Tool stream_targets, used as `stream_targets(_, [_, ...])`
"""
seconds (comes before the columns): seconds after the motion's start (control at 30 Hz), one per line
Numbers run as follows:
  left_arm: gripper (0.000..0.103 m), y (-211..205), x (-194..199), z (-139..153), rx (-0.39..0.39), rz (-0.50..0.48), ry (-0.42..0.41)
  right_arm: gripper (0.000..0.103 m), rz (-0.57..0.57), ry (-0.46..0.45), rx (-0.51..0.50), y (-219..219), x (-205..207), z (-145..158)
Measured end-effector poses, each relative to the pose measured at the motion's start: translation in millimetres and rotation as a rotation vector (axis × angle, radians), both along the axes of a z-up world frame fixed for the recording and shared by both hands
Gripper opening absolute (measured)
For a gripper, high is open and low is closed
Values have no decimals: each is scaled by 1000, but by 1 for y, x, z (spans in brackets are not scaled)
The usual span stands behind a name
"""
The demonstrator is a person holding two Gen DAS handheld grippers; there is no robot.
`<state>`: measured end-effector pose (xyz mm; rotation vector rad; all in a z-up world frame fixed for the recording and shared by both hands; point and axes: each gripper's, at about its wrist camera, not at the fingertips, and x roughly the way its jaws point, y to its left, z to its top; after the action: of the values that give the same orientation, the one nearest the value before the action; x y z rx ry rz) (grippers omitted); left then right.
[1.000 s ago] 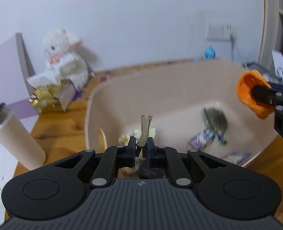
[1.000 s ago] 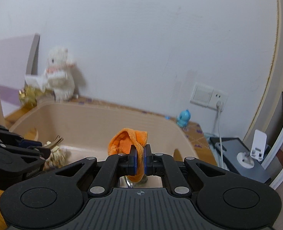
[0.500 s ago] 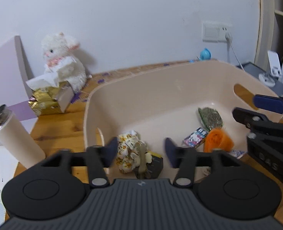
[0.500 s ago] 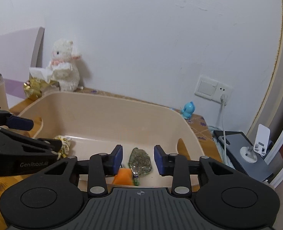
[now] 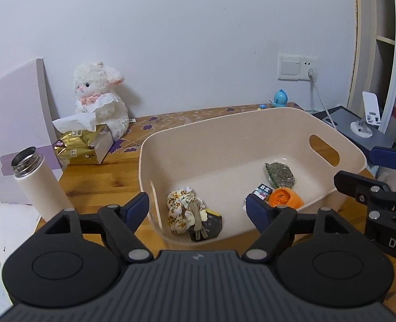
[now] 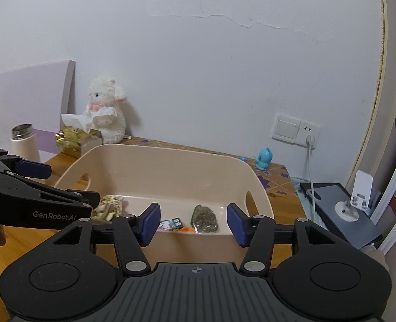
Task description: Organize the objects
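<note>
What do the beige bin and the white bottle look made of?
Bin: likely moulded plastic, matte, with smooth rounded walls and cut-out handles. Bottle: apparently metal, with a bare steel threaded neck above a matte white coated body.

One tub (image 5: 251,123) stands ahead of the two hand-held grippers, the left (image 5: 198,209) and the right (image 6: 191,224), and holds five things: one flowered scrunchie (image 5: 177,209), one hair clip (image 5: 196,221), one small printed packet (image 5: 261,190), one orange cloth (image 5: 285,197) and one green packet (image 5: 279,173). Beyond it on the surface are one plush lamb (image 5: 98,94), one tissue pack (image 5: 77,145), one open flask (image 5: 39,185) and one blue bird figure (image 5: 279,98).
</note>
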<state>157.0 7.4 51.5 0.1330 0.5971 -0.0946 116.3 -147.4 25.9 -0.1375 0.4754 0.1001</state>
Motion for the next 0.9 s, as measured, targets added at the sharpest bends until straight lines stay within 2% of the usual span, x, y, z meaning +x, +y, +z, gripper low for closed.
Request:
stream_targets(0.17, [86, 4, -23, 2, -11, -9, -2, 61, 7, 25, 27, -1, -18, -1])
stream_targets(0.73, [87, 32, -91, -5, -80, 43, 33, 67, 11, 93, 87, -13, -75, -14])
stream_targets(0.9, [87, 31, -107, -6, -76, 54, 28, 68, 12, 91, 104, -13, -89, -14])
